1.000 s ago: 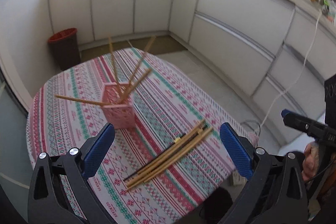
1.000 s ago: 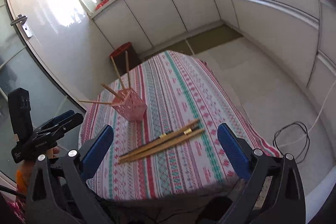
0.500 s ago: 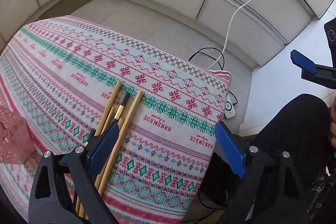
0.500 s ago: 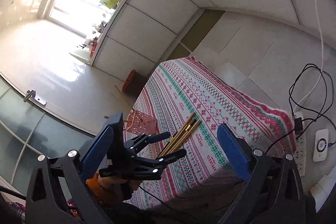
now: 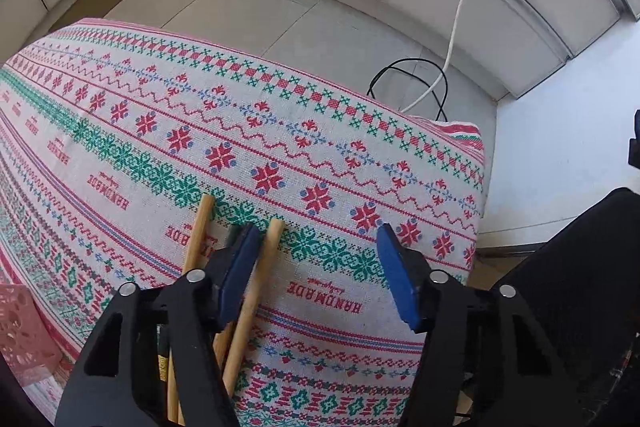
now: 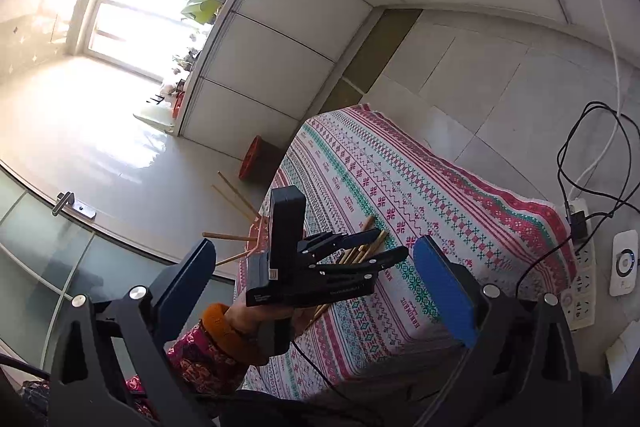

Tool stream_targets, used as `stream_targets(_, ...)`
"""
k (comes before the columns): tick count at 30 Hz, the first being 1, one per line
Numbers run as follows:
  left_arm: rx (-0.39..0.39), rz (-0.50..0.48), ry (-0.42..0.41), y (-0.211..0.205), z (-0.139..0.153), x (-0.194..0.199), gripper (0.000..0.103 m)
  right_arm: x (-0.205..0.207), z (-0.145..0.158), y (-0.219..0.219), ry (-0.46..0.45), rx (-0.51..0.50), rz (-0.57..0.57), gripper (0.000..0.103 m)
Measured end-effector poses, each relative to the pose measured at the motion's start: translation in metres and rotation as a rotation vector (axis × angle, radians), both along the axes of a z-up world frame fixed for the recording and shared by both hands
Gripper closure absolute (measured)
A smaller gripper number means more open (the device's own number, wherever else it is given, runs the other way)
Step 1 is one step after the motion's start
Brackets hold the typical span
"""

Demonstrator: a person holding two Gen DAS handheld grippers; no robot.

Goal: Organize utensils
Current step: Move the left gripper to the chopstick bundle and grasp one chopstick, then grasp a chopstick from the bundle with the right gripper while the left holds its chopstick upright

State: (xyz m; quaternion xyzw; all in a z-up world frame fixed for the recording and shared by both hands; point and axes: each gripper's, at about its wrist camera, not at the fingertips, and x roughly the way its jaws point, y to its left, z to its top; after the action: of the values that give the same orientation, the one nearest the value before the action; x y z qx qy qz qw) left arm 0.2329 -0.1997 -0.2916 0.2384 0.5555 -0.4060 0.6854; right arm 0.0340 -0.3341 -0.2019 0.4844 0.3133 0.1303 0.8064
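Chopsticks lie on my tabletop; my left gripper has been closing, fingers half-wide around one, not pressing. Right gripper fingers stand wide, empty.

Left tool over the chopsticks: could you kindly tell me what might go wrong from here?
The left tool has just been closing with one chopstick between its jaws, unpressed; the other chopsticks lie outside one finger. It may grab only one, or nudge the rest askew.
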Motion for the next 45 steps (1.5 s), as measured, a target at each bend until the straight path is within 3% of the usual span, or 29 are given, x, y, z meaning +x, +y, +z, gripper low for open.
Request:
stream_targets(5, 0.095, -0.012, -0.055, 0.000, -0.002, 0.001, 0.080, 0.001, -0.001, -0.001, 0.013, 0.002, -0.003, 0.007)
stream_targets(11, 0.093, -0.013, -0.115, 0.023, -0.001, -0.017, 0.096, 0.007, 0.001, 0.004, 0.063, -0.065, -0.004, 0.007)
stream_targets(14, 0.035, 0.045, -0.131, 0.055, 0.009, -0.031, 0.096, 0.013, 0.003, 0.011, 0.137, -0.140, -0.032, 0.007)
stream_targets(17, -0.068, 0.132, -0.162, 0.097, 0.040, -0.043, 0.097, 0.029, 0.000, 0.027, 0.227, -0.199, -0.040, 0.007)
stream_targets(23, -0.262, 0.257, -0.261, 0.175, 0.105, -0.084, 0.097, 0.076, -0.035, 0.086, 0.443, -0.217, 0.066, 0.010)
stream_targets(28, -0.406, 0.351, -0.328, 0.224, 0.142, -0.110, 0.097, 0.114, -0.063, 0.119, 0.584, -0.198, 0.042, 0.036)
stream_targets(31, -0.431, 0.370, -0.379, 0.236, 0.159, -0.118, 0.097, 0.131, -0.085, 0.132, 0.678, -0.177, 0.007, 0.057)
stream_targets(33, -0.458, 0.377, -0.400, 0.242, 0.165, -0.124, 0.097, 0.137, -0.094, 0.137, 0.719, -0.191, -0.021, 0.062)
stream_targets(45, -0.556, 0.422, -0.421, 0.261, 0.171, -0.134, 0.097, 0.151, -0.096, 0.163, 0.792, -0.350, -0.106, 0.065)
